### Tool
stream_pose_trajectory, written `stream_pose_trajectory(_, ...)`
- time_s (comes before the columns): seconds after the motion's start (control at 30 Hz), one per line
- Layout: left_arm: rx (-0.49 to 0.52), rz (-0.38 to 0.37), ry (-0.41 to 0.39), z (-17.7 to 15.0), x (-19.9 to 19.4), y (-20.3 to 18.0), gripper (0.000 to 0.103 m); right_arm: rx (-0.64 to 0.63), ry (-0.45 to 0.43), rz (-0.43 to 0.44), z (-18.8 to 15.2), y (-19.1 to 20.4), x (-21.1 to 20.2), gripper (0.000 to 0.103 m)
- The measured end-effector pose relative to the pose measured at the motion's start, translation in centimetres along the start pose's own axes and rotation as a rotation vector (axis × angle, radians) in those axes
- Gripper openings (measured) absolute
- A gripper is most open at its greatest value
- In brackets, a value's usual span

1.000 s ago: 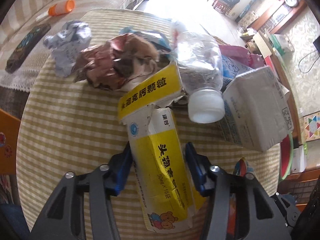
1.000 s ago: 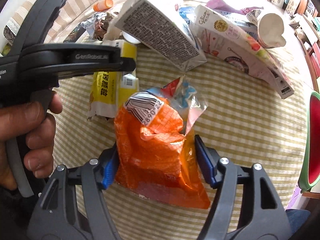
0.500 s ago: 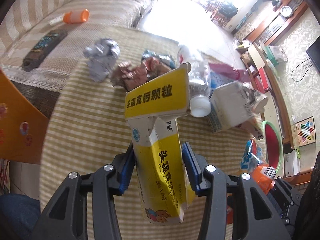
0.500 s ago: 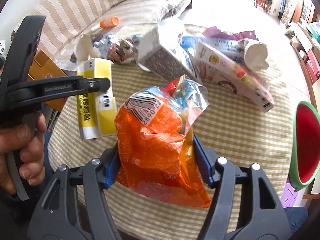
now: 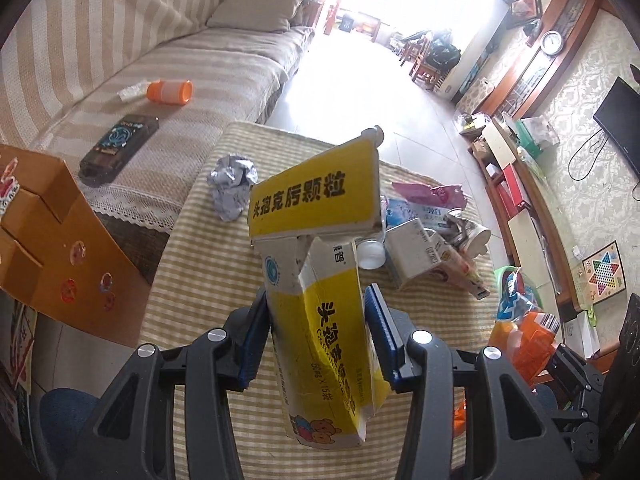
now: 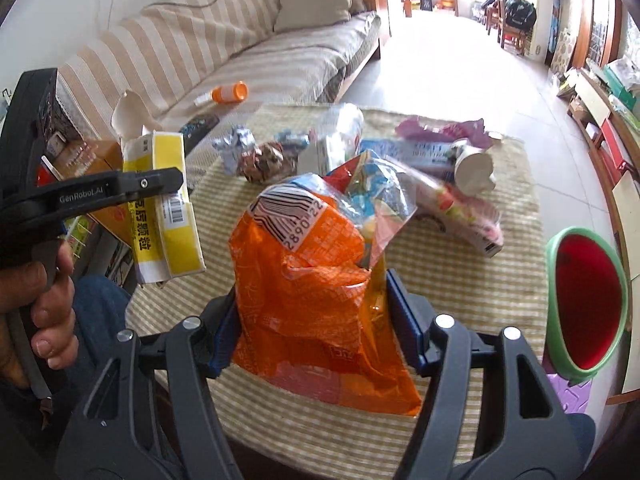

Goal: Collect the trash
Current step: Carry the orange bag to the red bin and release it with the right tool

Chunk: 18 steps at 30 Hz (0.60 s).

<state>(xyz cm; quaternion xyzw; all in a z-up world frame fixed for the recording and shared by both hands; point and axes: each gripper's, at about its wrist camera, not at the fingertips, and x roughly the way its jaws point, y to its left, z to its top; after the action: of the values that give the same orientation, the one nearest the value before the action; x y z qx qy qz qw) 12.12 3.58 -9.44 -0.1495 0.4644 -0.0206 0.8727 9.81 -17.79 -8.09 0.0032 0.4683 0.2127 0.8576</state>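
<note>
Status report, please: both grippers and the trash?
Left gripper shut on yellow box. Right gripper shut on orange bag. Both clear of table. Bin unobstructed.

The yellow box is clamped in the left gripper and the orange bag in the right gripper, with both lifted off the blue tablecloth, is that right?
Not quite: the tablecloth is tan-and-cream striped, not blue, as the right wrist view shows. The rest holds: the left gripper clamps the yellow box, the right gripper the orange bag, both lifted.

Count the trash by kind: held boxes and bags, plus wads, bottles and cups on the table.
Box, held: 1
Bag, held: 1
Wads: 2, silver wad, brown wad
Bottle: 1
Cup: 1
Total: 6
</note>
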Motion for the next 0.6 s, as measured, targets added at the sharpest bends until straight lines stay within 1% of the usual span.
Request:
stream_pose_trajectory(0.27,0.060,-0.006,-0.028,0.9,-1.1,-2.7,0.044,0.031,-0.068,-0.014,1.1,-1.7,-2.5,0.063)
stream_pose_trajectory(0.6,0.156,-0.029,-0.029,1.6,-0.6,-8.6,0.044,0.109,-0.133,-0.050,1.7,-7.0,-5.0,0.063)
